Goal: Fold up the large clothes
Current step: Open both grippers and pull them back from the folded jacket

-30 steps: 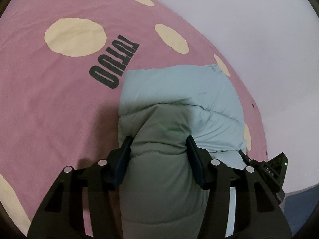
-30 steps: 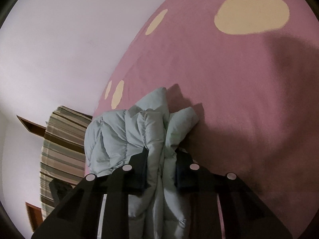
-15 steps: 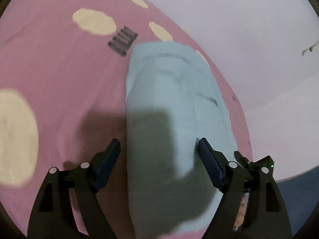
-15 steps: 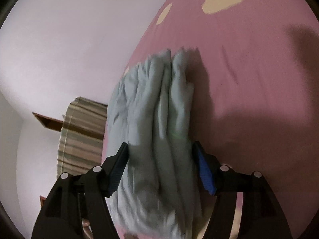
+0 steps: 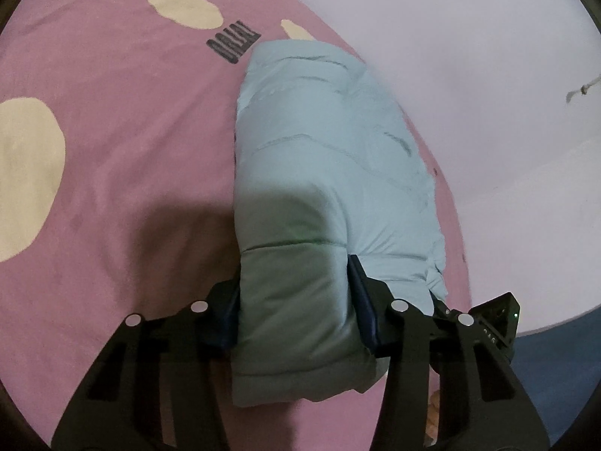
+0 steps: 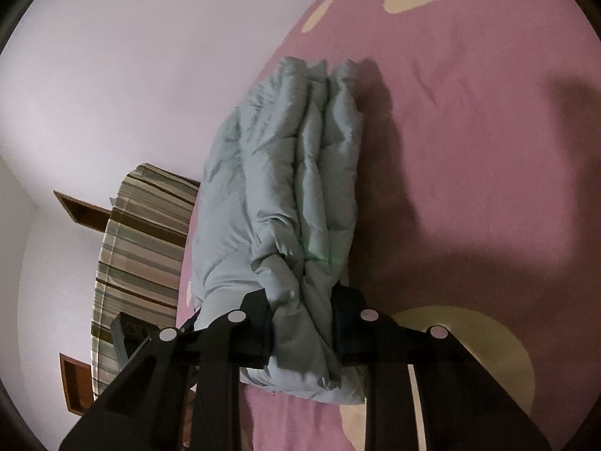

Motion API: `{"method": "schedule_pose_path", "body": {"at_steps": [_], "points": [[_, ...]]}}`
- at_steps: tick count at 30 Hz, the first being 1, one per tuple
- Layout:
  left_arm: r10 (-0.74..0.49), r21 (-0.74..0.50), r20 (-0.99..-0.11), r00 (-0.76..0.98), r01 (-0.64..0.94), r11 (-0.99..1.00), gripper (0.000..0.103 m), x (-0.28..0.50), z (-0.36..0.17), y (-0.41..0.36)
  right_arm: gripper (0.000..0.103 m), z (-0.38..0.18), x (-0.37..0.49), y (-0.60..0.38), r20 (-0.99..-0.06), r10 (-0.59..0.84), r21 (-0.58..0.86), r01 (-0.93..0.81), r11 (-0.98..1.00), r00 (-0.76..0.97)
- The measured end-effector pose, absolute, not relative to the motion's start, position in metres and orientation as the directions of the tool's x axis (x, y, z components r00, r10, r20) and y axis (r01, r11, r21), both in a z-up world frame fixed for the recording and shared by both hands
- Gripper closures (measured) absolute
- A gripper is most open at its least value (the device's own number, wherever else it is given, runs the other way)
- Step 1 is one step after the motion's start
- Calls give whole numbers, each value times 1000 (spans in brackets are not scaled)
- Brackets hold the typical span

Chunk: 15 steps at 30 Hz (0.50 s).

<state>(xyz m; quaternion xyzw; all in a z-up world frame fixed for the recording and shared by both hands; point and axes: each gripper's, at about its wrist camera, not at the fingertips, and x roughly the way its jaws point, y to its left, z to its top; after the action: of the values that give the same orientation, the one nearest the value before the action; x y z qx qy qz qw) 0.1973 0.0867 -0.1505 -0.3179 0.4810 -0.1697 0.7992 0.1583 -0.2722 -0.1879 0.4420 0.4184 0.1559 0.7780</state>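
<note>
A pale blue puffer jacket [image 5: 323, 143] lies folded into a thick bundle on the pink spotted bedsheet [image 5: 112, 150]. My left gripper [image 5: 295, 297] is shut on the smooth folded end of the bundle. In the right wrist view the jacket [image 6: 278, 173] shows its stacked layered edges, and my right gripper [image 6: 302, 323] is shut on the near end of those layers. The other gripper's black body [image 5: 496, 319] shows at the right of the left wrist view.
The bed [image 6: 488, 112] runs up to a white wall [image 5: 469, 37]. Dark lettering [image 5: 233, 43] is printed on the sheet beside the jacket. A striped pillow or cover [image 6: 142, 248] and wooden furniture [image 6: 79, 206] stand past the bed's edge.
Both grippers were open around the bundle half a second ago. Both have closed on the jacket again, and the bundle sits more upright and compact.
</note>
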Motion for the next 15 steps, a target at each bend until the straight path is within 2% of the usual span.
{"method": "schedule_pose_path", "body": {"at_steps": [5, 9, 15], "points": [[-531, -619, -681, 504, -9, 786, 46, 192, -145, 84, 77, -198, 158, -269, -481, 636, 852, 149, 503, 604], [-480, -557, -702, 527, 15, 831, 39, 188, -137, 80, 64, -192, 154, -266, -495, 615, 838, 150, 525, 614], [-440, -512, -711, 549, 25, 858, 32, 175, -129, 80, 55, -180, 147, -252, -515, 586, 815, 146, 561, 626]]}}
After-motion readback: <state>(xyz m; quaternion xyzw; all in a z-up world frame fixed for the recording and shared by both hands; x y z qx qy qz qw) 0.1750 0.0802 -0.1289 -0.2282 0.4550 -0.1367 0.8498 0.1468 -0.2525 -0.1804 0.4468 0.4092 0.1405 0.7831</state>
